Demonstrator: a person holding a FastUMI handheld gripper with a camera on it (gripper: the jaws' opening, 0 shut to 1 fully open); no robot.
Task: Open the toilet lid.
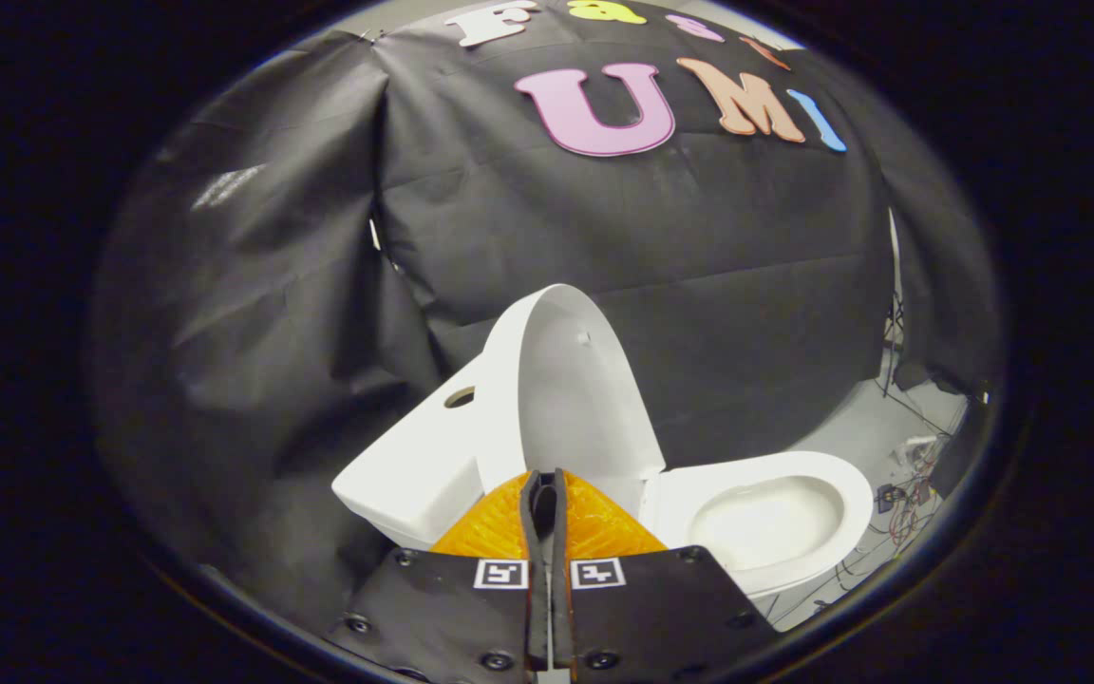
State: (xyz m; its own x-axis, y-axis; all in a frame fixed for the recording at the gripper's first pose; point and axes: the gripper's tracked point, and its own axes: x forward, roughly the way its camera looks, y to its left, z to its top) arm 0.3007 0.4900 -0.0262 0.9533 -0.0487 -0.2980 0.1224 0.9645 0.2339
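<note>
I see the smooth white plastic toilet lid (pixel 571 389) standing up, just past the tips of my gripper (pixel 544 480). Its inside face looks toward me. It leans back against the white toilet tank (pixel 414 456), which has a round hole on top. To one side of the lid sits the white oval toilet seat (pixel 775 513), lying flat around the open bowl (pixel 761 527). My gripper's two fingers are pressed together with nothing between them, and their tips sit in front of the bottom part of the lid. I cannot tell if they touch it. Behind the toilet hangs the wrinkled black cloth wall (pixel 319 285). On the pale grey floor (pixel 851 432) past the seat lie some thin tangled wires (pixel 908 484).
</note>
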